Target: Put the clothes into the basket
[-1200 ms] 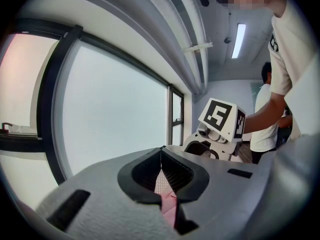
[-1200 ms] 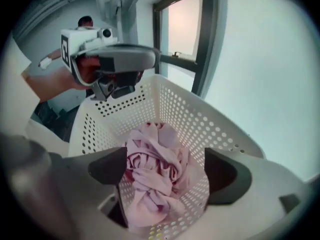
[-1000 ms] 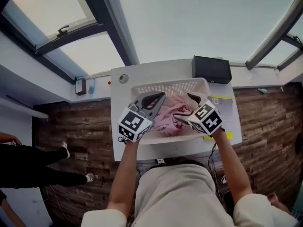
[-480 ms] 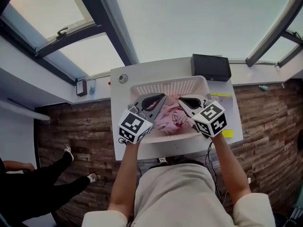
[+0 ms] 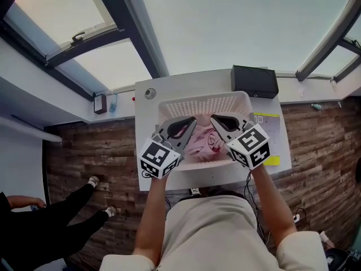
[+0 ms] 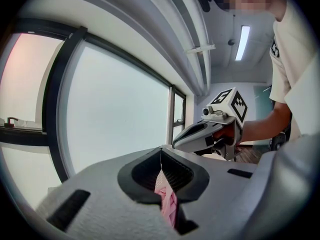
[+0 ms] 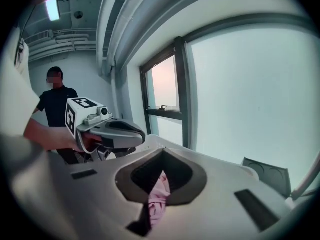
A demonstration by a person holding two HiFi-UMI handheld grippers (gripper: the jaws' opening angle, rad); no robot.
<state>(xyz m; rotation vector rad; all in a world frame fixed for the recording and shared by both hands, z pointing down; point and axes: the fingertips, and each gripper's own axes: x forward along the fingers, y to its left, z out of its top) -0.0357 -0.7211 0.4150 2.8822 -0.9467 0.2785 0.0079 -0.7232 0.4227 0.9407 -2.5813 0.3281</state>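
Your right gripper (image 5: 218, 122) now has its jaws pressed together on a fold of the pink garment (image 5: 202, 143). A second ago those jaws stood spread, lower down among the clothes. Half a second ago they were already together. It now sits a little higher over the white basket (image 5: 203, 100), and its marker cube has tipped back toward you. In the right gripper view a strip of pink cloth hangs pinched between the pads.

Your left gripper (image 5: 190, 123) has hardly shifted. It is clamped on pink fabric too, and the left gripper view shows a narrow pink strip caught where its jaws meet. The two grippers point toward each other above the basket, tips near but apart.

The bulk of the garment lies inside the basket, which stands on the white table (image 5: 186, 83) just in front of the black box (image 5: 254, 82). At lower left, the bystander's legs (image 5: 62, 210) have moved further down.
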